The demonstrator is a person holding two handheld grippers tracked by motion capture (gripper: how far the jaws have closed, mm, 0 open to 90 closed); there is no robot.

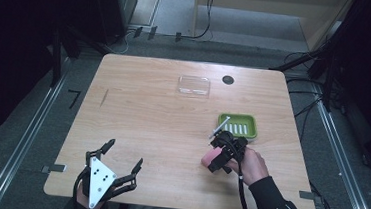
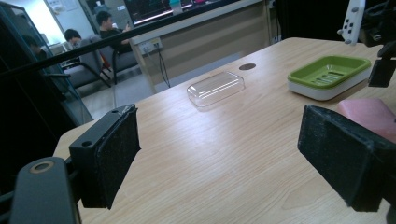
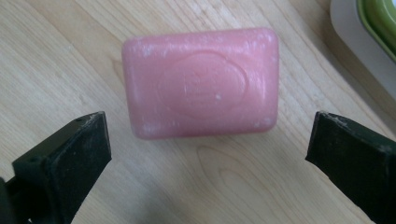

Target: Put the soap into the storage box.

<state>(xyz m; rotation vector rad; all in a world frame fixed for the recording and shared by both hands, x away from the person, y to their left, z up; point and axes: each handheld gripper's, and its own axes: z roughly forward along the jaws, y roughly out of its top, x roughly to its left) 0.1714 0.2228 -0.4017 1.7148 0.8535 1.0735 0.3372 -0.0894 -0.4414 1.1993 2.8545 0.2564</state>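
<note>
A pink bar of soap lies flat on the wooden table, just in front of the green soap dish. My right gripper hovers over the soap, open, one jaw on each side and neither touching it. In the high view the right gripper covers most of the soap. My left gripper rests near the table's front left edge, open and empty. In the left gripper view the left gripper faces the soap and dish.
A clear plastic lid lies at the back middle of the table, with a dark round hole beside it. The dish's pale rim lies close to the soap's upper right. The person's hand holds the right gripper.
</note>
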